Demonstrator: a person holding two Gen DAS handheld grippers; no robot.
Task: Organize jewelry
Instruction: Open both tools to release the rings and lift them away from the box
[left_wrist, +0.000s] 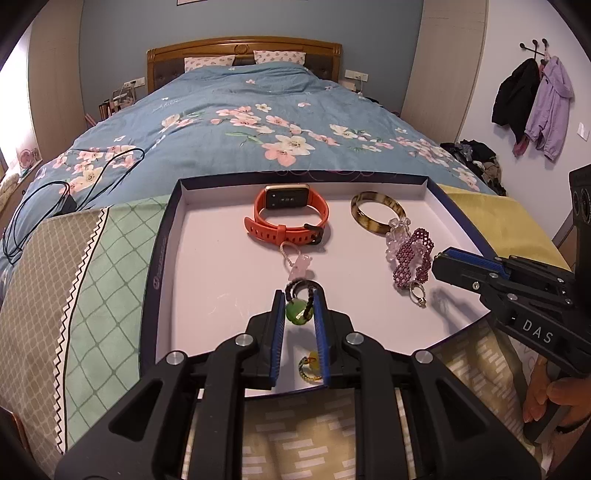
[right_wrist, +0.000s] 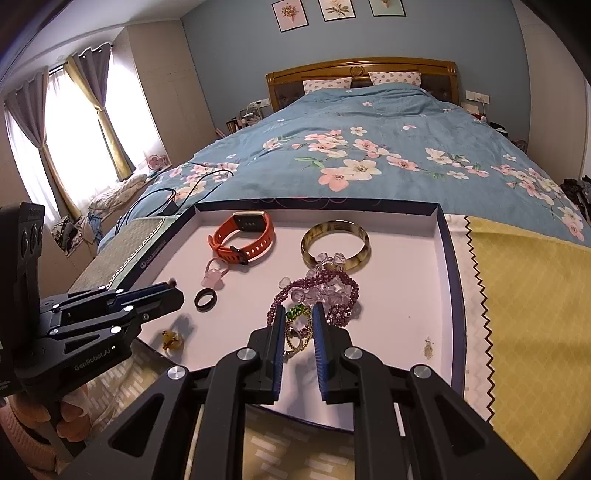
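My left gripper (left_wrist: 300, 301) is shut on a green bead (left_wrist: 297, 313) strung on a dark beaded loop, low over the white tray (left_wrist: 162, 236). An amber ring (left_wrist: 308, 365) lies on the tray under its fingers. In the right wrist view my right gripper (right_wrist: 299, 314) is shut on a green and gold beaded ring (right_wrist: 295, 314), just above a silver ring (right_wrist: 293, 334) and the purple bead bracelet (right_wrist: 343, 295). The left gripper (right_wrist: 171, 286) hangs at the tray's left, next to a black ring (right_wrist: 204, 300).
The tray also holds an orange watch (left_wrist: 291, 214), a brown bangle (left_wrist: 376, 214), clear beads and a pink bear ring (left_wrist: 301, 264). It rests on patterned cloths at the foot of a blue floral bed (left_wrist: 240, 110). Black cables (left_wrist: 74, 192) lie to the left.
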